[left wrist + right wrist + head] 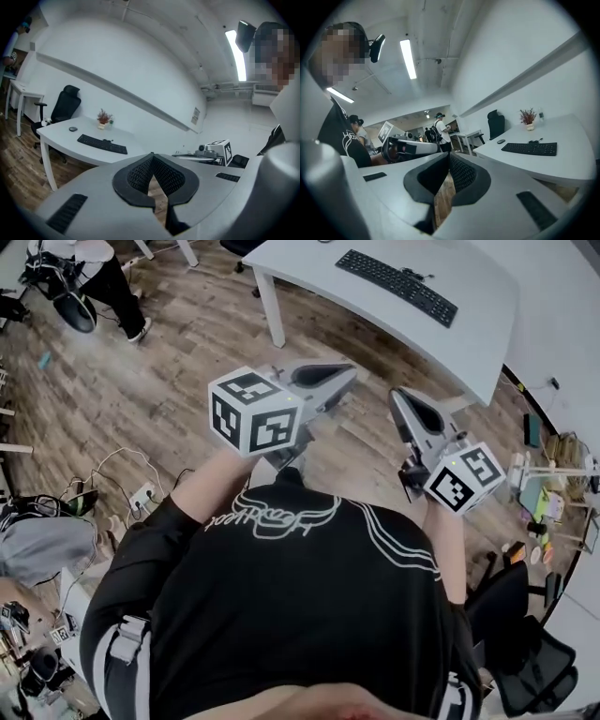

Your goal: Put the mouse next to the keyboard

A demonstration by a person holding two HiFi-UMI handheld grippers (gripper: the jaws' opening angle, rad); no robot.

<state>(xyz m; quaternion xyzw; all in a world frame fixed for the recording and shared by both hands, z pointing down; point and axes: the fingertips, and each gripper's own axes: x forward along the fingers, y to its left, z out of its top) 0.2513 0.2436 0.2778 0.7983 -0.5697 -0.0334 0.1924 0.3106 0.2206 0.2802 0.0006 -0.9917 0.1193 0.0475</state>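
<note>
White table point(309, 277) carries keyboard point(397, 285) and mouse point(72, 129), apart; left gripper point(351, 372) and right gripper point(397, 396) hover short of it, jaws together, empty.

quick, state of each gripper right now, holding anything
left gripper: closed, holding nothing
right gripper: closed, holding nothing

Dark mouse point(72, 129) lies apart from black keyboard point(102, 144).
</note>
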